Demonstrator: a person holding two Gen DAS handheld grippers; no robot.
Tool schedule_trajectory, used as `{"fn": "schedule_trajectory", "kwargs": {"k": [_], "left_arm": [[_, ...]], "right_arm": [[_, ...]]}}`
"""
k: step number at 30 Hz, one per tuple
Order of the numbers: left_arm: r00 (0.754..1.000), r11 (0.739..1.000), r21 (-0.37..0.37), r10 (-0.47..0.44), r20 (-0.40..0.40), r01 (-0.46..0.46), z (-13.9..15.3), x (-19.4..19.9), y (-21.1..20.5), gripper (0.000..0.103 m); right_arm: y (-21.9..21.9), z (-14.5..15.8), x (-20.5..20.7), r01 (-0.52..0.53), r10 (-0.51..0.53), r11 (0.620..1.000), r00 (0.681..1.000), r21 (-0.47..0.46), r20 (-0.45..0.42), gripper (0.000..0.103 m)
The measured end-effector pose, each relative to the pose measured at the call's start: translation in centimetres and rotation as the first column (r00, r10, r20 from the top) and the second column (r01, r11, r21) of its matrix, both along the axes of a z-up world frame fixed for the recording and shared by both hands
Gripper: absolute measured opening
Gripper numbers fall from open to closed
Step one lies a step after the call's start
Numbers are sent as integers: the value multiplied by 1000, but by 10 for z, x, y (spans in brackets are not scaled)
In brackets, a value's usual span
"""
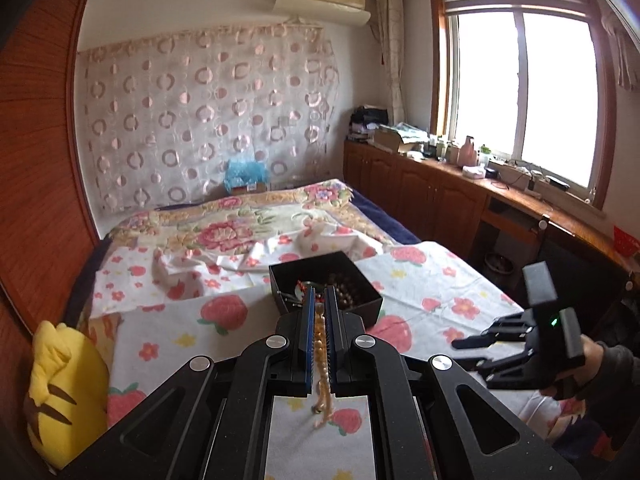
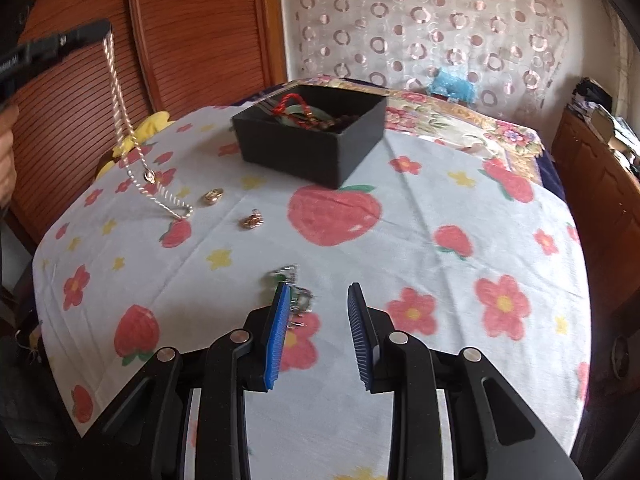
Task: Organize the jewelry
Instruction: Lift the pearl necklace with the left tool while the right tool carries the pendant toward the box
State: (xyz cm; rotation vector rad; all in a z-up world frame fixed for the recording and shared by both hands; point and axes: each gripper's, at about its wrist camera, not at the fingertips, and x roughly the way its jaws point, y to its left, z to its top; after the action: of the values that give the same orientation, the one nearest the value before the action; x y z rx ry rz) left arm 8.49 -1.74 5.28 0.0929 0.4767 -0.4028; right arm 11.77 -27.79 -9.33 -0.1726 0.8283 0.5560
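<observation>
My left gripper (image 1: 319, 294) is shut on a pale gold twisted chain necklace (image 1: 322, 360), which hangs down between the pads. In the right wrist view the left gripper (image 2: 105, 28) is raised at the upper left, and the necklace (image 2: 120, 108) dangles from it with its lower end resting on the cloth. A black box (image 1: 352, 298) holding jewelry sits just beyond it; it also shows in the right wrist view (image 2: 312, 152). My right gripper (image 2: 318, 290) is open, low over the cloth, its left pad beside green-and-silver earrings (image 2: 290, 284). Two gold rings (image 2: 212, 196) (image 2: 252, 222) lie on the cloth.
The cloth (image 2: 420, 280) with strawberry and flower prints covers a table beside a bed (image 1: 248, 232). A yellow plush toy (image 1: 64, 380) sits at the table's left edge. Wooden cabinets (image 1: 440, 192) under a window line the right wall. A wooden wardrobe (image 2: 180, 40) stands on the left.
</observation>
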Motion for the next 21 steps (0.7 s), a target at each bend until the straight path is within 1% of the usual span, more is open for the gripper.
{"fn": "schedule_trajectory", "kwargs": {"k": [5, 11, 12, 13, 14, 15, 19, 21], "left_arm": [[1000, 1000, 0, 11, 28, -11, 11, -6, 0, 4], [998, 1000, -2, 27, 57, -27, 24, -8, 3, 4], [998, 1000, -1, 29, 61, -29, 26, -8, 3, 4], [997, 1000, 0, 31, 65, -31, 28, -7, 3, 4], [997, 999, 0, 33, 67, -33, 28, -7, 4, 4], [997, 999, 0, 35, 69, -35, 29, -7, 3, 4], [996, 999, 5, 44, 83, -44, 35, -5, 3, 4], [995, 999, 6, 47, 86, -48, 38, -3, 3, 4]], "right_arm": [[19, -4, 3, -33, 33, 999, 999, -37, -3, 32], [26, -17, 11, -33, 31, 994, 999, -102, -22, 32], [26, -17, 12, -33, 32, 994, 999, -100, -20, 31], [26, -17, 13, -35, 33, 994, 999, -100, -22, 28], [27, -17, 13, -32, 30, 993, 999, -110, -18, 16], [28, -17, 13, -29, 28, 992, 1000, -123, -13, 13], [29, -8, 13, -35, 36, 991, 999, -126, 10, 13], [26, 0, 13, -25, 28, 994, 999, -108, 27, 13]]}}
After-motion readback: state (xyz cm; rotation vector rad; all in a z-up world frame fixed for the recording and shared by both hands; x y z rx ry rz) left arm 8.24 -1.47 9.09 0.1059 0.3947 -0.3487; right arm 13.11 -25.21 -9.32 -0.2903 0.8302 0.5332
